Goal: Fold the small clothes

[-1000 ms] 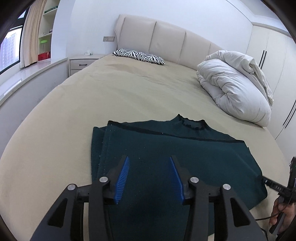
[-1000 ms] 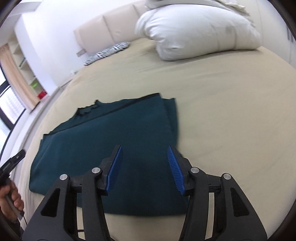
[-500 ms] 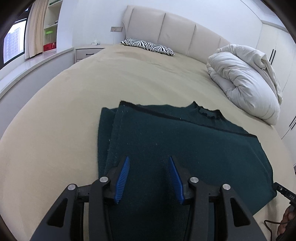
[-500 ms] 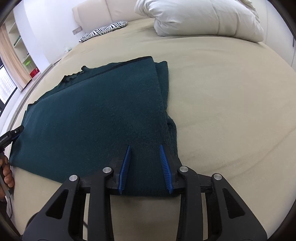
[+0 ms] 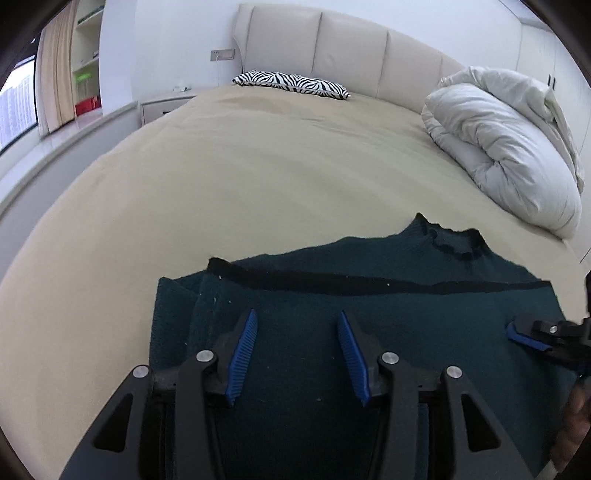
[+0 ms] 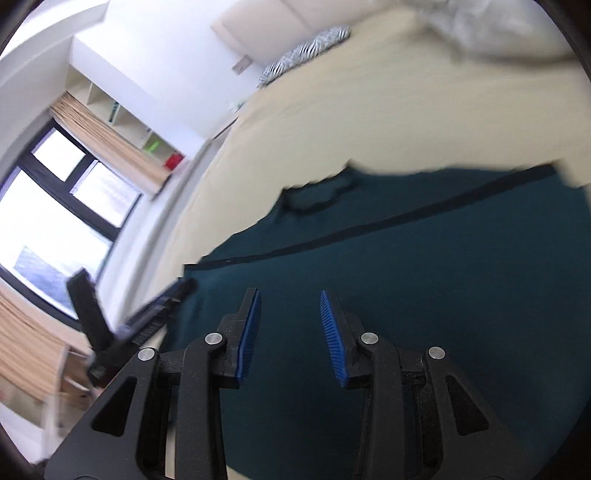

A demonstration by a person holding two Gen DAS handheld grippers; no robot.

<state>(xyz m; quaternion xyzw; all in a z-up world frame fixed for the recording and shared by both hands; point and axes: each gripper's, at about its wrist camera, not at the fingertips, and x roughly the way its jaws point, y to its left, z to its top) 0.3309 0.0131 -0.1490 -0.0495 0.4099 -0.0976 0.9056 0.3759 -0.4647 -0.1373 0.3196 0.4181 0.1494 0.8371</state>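
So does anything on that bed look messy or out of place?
Only small things: the white duvet is bunched in a heap at the bed's right side rather than spread out, and the dark green sweater has pale lint specks. Nothing looks spilled or damaged.

Right-wrist view smeared—duvet [image 6: 491,26] indistinct (sweater's [image 6: 443,277] near hem cut off).
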